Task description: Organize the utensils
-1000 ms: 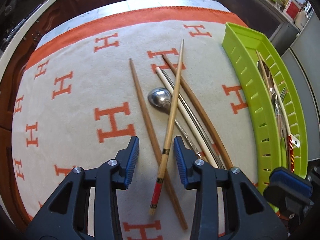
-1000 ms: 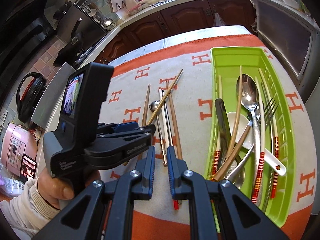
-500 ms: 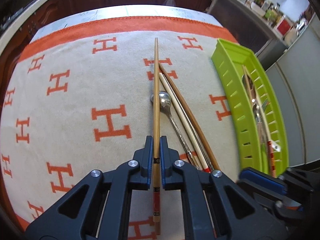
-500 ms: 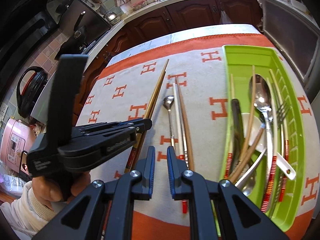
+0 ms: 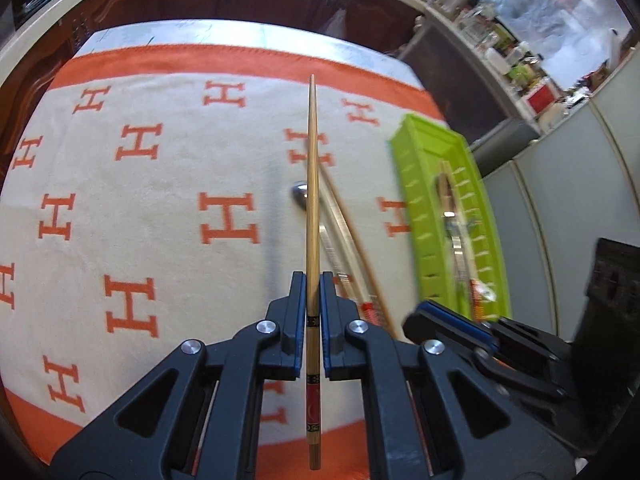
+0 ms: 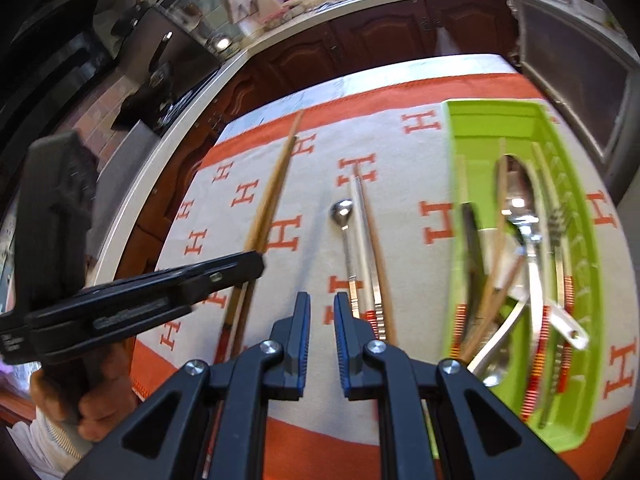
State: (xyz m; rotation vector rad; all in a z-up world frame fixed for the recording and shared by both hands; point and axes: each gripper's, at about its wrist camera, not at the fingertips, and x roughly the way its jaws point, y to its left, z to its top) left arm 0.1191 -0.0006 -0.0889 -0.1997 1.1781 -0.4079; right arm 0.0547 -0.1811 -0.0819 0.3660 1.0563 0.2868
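My left gripper (image 5: 313,280) is shut on a light wooden chopstick (image 5: 312,184) with a red band, held above the cloth and pointing straight ahead. The right wrist view shows that left gripper (image 6: 256,266) from the side, with the held chopstick (image 6: 280,168) above a brown chopstick (image 6: 244,312) lying on the cloth. My right gripper (image 6: 322,320) hovers over the cloth, its jaws a narrow gap apart with nothing between them. Ahead of it lie a small metal spoon (image 6: 341,210), a pale chopstick (image 6: 362,232) and another brown chopstick (image 6: 380,280).
A lime green tray (image 6: 500,124) at the right holds several utensils, among them a large spoon (image 6: 520,200) and a fork (image 6: 558,220). The orange-bordered H-patterned cloth (image 5: 120,200) covers the table. Dark cabinets and a cluttered counter lie beyond it. A hand (image 6: 100,408) grips the left tool.
My left gripper closed on the red-banded chopstick, lifted it off the cloth and swung it in line with its fingers. The right gripper has hardly moved.
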